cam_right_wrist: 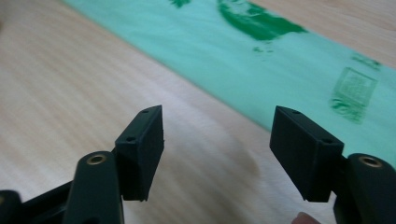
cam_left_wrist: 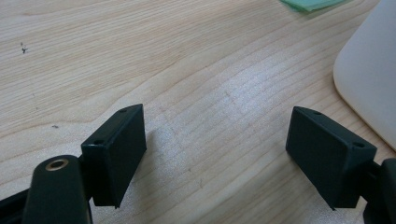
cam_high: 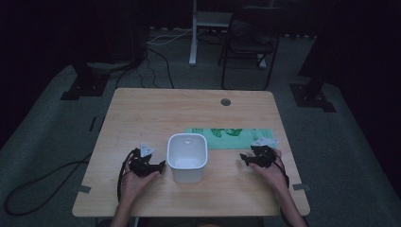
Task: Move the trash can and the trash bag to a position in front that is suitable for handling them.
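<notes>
Dim room, pale woodgrain desk [cam_high: 142, 113] | 1 white rounded-square plastic bin [cam_high: 187, 156] centre | 1 flat green printed plastic bag [cam_high: 227, 138] behind it | left claw [cam_high: 161, 165] released, empty | right claw [cam_high: 243, 157] released, empty

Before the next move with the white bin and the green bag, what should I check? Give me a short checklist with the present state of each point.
1. Left hand-held gripper open with nothing between the jaws: ok.
2. Right hand-held gripper open with nothing between the jaws: ok.
3. White bin upright between the two grippers: ok.
4. Bin has nothing inside: ok, as far as the dim high view shows.
5. Green bag lies flat on the table, behind the bin: ok.
6. Which end of the bag opens: cannot tell.
</notes>
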### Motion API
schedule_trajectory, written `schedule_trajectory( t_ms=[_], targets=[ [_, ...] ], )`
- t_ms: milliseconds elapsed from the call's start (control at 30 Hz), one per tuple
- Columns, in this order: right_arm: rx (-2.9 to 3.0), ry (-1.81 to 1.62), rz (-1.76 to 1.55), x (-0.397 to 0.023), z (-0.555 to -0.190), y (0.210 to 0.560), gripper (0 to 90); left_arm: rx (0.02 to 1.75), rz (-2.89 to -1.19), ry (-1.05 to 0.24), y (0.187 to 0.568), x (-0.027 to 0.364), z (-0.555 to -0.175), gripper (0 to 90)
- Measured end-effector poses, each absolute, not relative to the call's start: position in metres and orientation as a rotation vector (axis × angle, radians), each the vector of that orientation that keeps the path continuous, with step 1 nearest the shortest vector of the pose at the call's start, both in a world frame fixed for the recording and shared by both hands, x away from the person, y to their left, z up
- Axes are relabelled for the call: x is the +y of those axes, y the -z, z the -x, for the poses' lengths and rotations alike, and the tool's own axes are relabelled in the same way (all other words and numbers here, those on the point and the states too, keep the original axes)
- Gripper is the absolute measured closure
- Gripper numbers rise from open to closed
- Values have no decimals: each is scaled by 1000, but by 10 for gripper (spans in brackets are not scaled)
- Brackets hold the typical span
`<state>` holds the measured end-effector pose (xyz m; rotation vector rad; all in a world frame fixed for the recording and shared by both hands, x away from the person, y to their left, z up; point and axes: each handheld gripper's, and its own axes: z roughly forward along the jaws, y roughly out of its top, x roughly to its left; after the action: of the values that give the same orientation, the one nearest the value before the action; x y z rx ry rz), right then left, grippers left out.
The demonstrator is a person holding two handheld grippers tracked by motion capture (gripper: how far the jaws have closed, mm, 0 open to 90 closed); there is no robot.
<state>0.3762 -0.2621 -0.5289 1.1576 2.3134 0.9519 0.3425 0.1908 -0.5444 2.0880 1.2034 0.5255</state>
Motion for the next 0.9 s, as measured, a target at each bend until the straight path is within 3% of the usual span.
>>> schedule_trajectory(
  t_ms=[900],
  targets=[
    [2112, -835, -1510, -327, -418, 526, 587, 1197, -2091, -523, 544, 191, -343, 207]
  ],
)
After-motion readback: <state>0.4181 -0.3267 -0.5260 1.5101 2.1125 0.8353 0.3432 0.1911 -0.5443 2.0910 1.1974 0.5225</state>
